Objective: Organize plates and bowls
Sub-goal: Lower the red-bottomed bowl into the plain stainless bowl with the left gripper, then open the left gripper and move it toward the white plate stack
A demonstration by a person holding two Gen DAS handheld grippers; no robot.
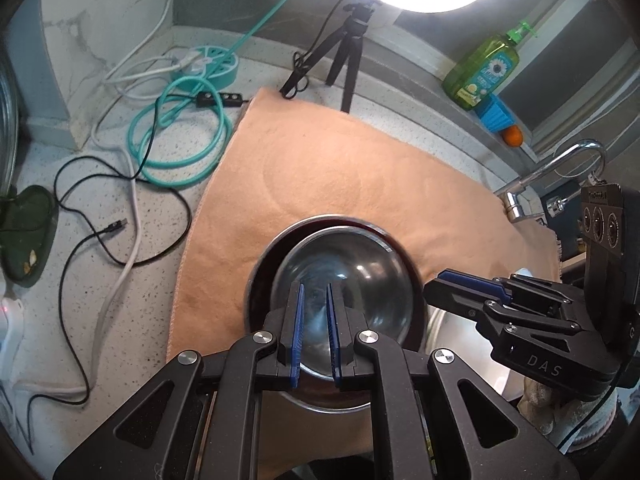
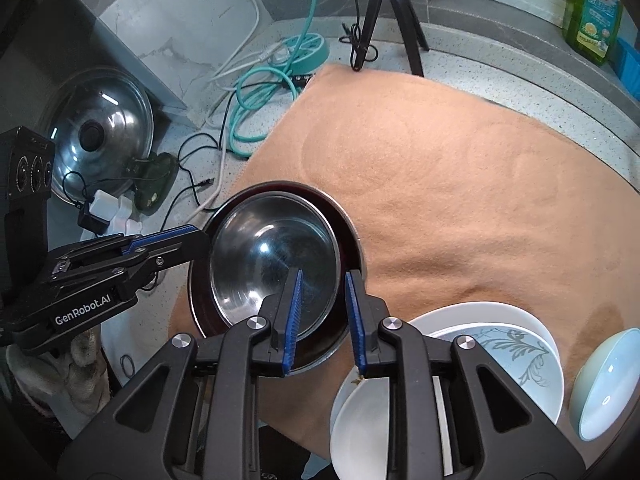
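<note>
- My left gripper (image 1: 316,332) jaws closed, nothing visibly pinched, above steel bowl (image 1: 344,276)
- My right gripper (image 2: 325,320) narrowly parted, straddling bowl rim at 3 o'clock, grip unclear
- Bowl nested in dark-rimmed dish (image 2: 352,236), orange towel (image 2: 460,184)
- White plates (image 2: 520,344) at 4 o'clock

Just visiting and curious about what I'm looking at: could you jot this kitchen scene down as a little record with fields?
Surface: orange towel on a speckled counter
Centre: steel bowl nested inside a larger dark-red bowl
Left tool: shut, tip at the bowls' rim
Right tool: jaws apart, astride the bowls' near rim
Near right: patterned plate stacked with white plates; pale blue bowl beside them
Background: tripod, teal cable, green soap bottle
</note>
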